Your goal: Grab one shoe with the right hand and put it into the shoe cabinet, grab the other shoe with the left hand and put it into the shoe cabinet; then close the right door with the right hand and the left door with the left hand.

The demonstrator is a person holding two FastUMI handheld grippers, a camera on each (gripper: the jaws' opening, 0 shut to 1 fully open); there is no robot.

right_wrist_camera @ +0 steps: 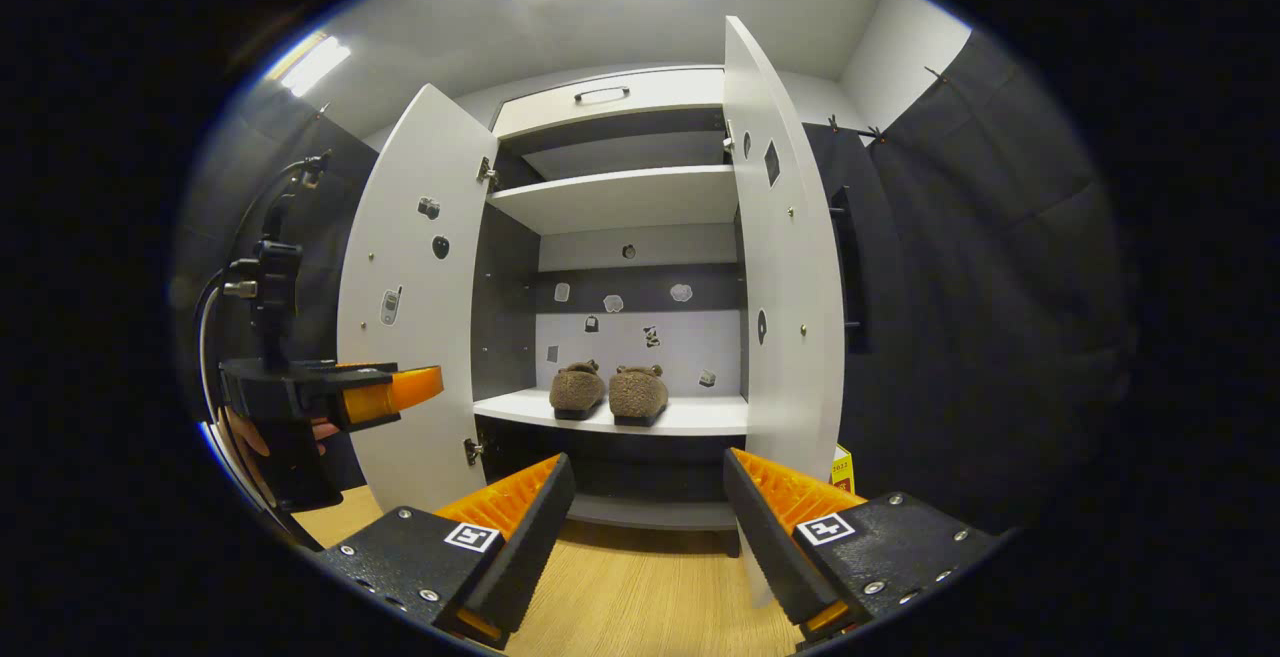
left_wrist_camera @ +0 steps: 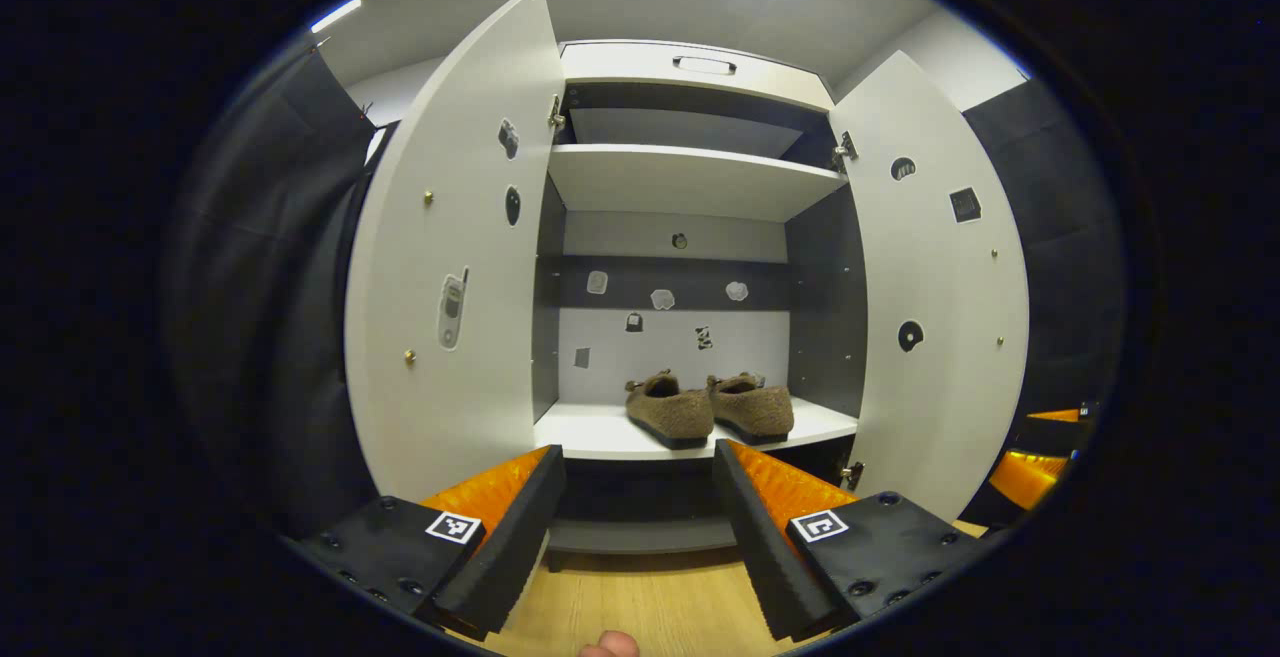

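Both grippers, left point(left_wrist_camera: 637, 517) and right point(right_wrist_camera: 645, 527), hang with jaws spread and empty before the cabinet point(left_wrist_camera: 690, 182). We find both shoes point(left_wrist_camera: 668, 407) point(left_wrist_camera: 752, 403) side by side on its lower shelf point(left_wrist_camera: 600, 432), so only the doors remain: left door point(left_wrist_camera: 455, 257) and right door point(left_wrist_camera: 935, 287) stand wide. We cannot read the door stickers.

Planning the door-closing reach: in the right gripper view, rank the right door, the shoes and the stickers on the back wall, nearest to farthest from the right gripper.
1. Right door, open, just right of the right gripper.
2. Shoes, side by side on the lower shelf; too close to separate.
3. Back wall stickers, behind the shoes.
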